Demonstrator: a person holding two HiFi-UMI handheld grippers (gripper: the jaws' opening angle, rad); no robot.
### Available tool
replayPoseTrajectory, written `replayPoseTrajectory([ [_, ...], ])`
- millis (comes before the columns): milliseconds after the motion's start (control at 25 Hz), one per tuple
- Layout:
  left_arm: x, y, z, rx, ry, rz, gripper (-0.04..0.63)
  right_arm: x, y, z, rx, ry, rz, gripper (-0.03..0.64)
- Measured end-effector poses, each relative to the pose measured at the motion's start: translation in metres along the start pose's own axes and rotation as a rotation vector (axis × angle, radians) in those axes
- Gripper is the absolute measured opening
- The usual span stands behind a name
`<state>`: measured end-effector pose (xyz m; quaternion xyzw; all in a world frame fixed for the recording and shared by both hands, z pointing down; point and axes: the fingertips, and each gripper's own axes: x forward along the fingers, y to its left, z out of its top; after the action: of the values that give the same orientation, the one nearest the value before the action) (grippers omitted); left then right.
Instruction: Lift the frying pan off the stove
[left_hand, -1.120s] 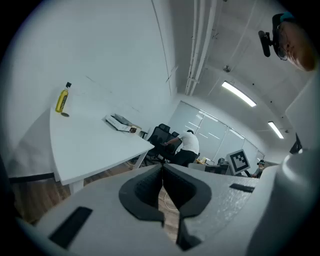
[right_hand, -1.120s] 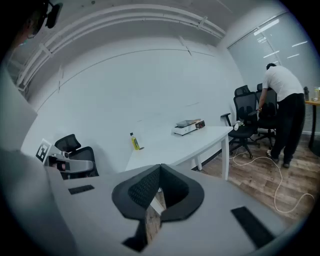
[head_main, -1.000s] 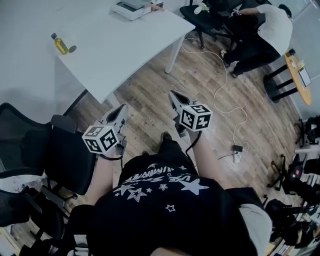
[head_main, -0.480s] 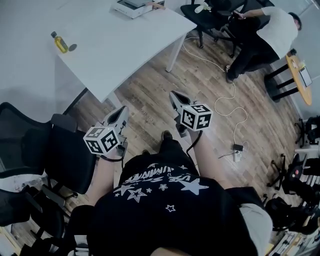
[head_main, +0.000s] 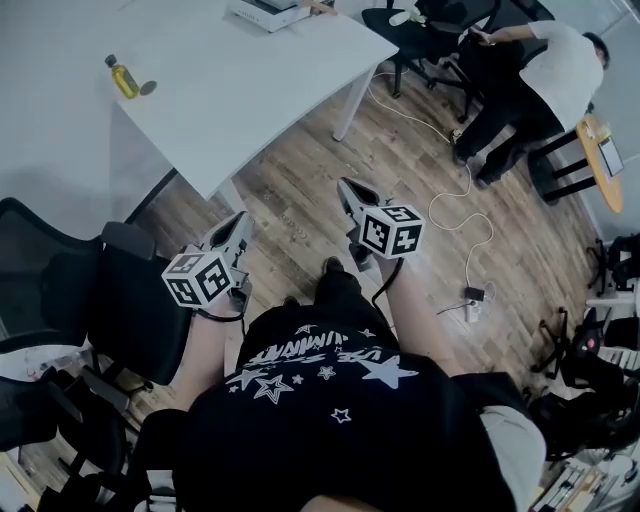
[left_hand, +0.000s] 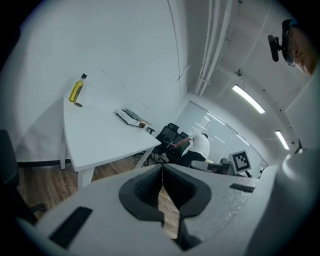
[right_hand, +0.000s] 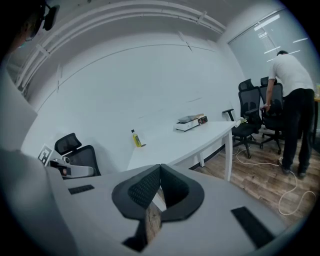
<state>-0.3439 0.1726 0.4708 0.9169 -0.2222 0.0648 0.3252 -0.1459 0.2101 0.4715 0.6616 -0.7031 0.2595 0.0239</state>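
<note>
At lower center, 2 hands hold the grippers over the wood floor (head_main: 420, 180). The left gripper (head_main: 241, 218) and the right gripper (head_main: 346, 187) each have their jaws pressed together on nothing. Beyond them, at upper left, stands a white table (head_main: 250, 90) with 1 yellow bottle (head_main: 122, 80). At its far end, top center, sits a flat white stove (head_main: 262, 12); a frying pan on it is too small to make out.

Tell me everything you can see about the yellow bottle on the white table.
The bottle is small, with a yellow body and a dark cap; it looks like clear plastic holding yellow liquid. It stands upright on the white table, near its wall-side end. A small dark round thing lies right beside it; whether they touch is unclear.
</note>
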Motion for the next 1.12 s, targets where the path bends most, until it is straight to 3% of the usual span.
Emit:
replayPoseTrajectory([
  [600, 0.046, 0.026, 0.007, -0.057, 0.037, 0.021, 0.011, 0.041, -0.041, 0.012, 0.034, 0.028, -0.022, 0.008],
  [1120, 0.164, 0.032, 0.063, -0.07, 0.033, 0.073, 0.011, 0.117, -0.141, 0.089, 0.06, 0.036, 0.028, 0.008],
])
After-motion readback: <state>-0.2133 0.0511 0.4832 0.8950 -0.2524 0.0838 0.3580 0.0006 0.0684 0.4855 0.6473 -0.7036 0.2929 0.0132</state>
